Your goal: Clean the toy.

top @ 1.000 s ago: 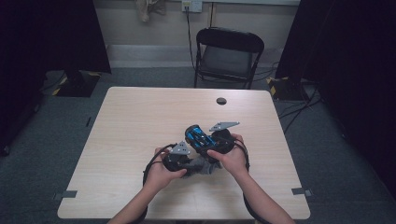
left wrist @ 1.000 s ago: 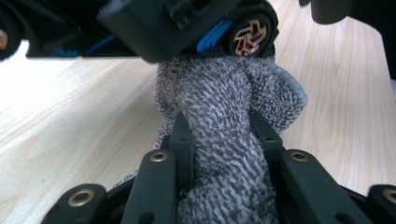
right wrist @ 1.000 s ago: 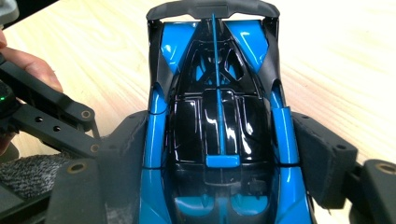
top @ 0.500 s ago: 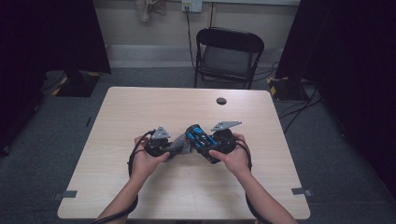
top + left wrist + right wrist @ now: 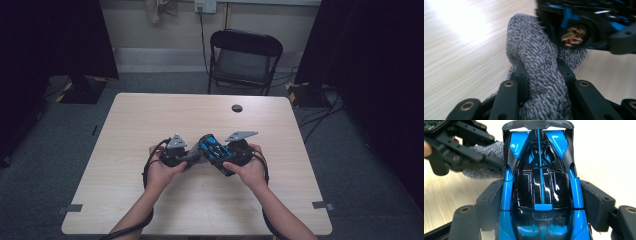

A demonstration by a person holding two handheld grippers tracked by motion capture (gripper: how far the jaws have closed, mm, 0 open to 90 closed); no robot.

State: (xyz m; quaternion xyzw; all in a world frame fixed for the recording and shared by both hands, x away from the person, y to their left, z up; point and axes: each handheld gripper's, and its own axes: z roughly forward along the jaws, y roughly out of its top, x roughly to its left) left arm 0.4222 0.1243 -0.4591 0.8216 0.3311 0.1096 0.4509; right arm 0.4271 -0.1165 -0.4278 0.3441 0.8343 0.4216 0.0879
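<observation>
A blue-and-black toy car (image 5: 540, 185) is clamped by its sides between the jaws of the right tool (image 5: 227, 159), held just above the middle of the pale wooden worktop (image 5: 150, 115) — the car's roof faces that tool's camera. A grey knitted cloth (image 5: 541, 65) is pinched tightly in the closed jaws of the left tool (image 5: 186, 159), and in the left tool's view its upper fold is seen pressed against one end of the car. In the high view the two tools are seen almost tip to tip, near the person's edge. A small dark round object (image 5: 237, 108) is seen farther off on the worktop — well apart from the hands. A black folding chair (image 5: 244, 60) stands beyond the far edge.
</observation>
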